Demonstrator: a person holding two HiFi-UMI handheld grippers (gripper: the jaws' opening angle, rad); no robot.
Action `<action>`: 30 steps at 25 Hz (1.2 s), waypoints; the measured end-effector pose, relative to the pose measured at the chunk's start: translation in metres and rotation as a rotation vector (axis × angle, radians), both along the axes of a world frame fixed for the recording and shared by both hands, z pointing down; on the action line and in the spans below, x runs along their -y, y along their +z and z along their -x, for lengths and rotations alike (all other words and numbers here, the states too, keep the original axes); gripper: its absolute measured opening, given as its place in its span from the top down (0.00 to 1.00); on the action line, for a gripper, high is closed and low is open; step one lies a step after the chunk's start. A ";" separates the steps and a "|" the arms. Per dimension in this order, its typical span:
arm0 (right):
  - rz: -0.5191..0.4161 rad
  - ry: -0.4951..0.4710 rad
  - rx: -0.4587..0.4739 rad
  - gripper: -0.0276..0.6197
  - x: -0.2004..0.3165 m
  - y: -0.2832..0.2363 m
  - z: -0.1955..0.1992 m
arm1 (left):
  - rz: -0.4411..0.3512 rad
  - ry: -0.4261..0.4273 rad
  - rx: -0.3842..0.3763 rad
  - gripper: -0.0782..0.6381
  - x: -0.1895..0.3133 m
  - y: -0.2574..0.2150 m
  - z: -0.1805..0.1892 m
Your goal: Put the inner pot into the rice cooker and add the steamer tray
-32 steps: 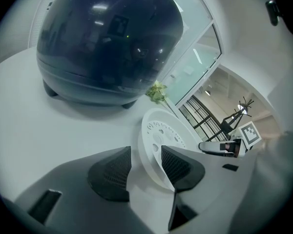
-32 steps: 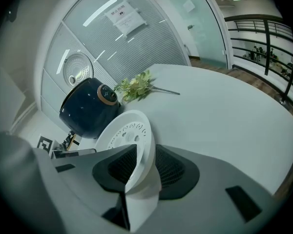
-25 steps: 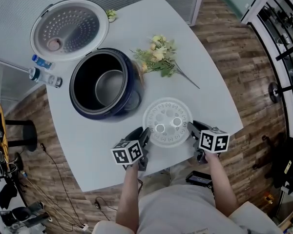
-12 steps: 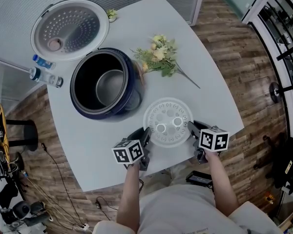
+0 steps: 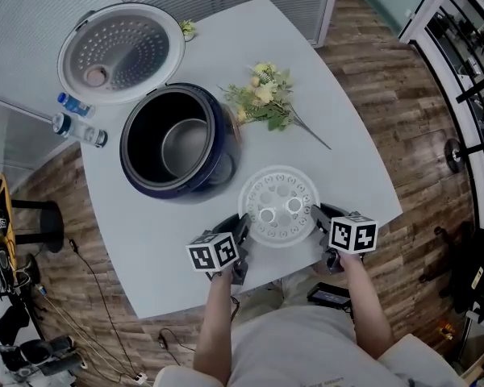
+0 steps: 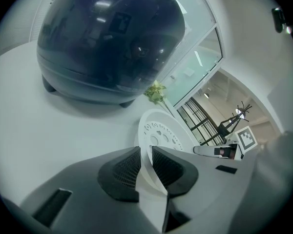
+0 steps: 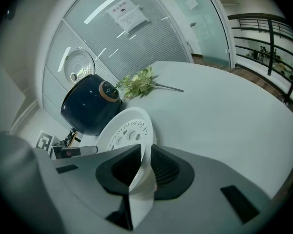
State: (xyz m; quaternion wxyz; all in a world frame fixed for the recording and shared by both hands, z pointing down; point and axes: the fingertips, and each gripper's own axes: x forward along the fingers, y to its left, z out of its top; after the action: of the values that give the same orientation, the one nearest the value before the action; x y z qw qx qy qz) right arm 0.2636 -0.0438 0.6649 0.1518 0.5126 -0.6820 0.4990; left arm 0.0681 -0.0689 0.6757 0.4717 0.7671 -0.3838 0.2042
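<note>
White tray (image 5: pixel 278 205) lies on the surface (image 5: pixel 347 156) beside the cooker (image 5: pixel 218 127), whose pot (image 5: pixel 184 146) is already in. Left tongs (image 5: pixel 240 232) and right tongs (image 5: pixel 318 214) have just been closing and now pinch the tray's opposite rims. Next, probably: lift it level and lower it into the cooker.

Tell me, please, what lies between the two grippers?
The steamer tray fills the gap, seen in the head view: the left gripper and right gripper, jaws just closed further, pinch its rim on opposite sides.
</note>
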 end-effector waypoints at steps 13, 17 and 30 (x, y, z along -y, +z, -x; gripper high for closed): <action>-0.052 0.000 0.004 0.84 0.001 -0.026 -0.004 | -0.033 0.025 -0.030 0.79 0.002 -0.024 -0.005; -0.077 -0.002 0.003 0.85 0.002 -0.037 -0.007 | -0.047 0.031 -0.036 0.79 -0.002 -0.035 -0.007; -0.174 0.034 0.034 0.86 0.002 -0.084 -0.018 | -0.126 0.067 -0.072 0.80 0.002 -0.080 -0.018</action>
State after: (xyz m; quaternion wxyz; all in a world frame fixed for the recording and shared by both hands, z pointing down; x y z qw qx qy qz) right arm 0.2817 -0.0455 0.5813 0.0867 0.5269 -0.7165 0.4489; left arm 0.0860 -0.0709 0.5954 0.4291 0.8144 -0.3528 0.1674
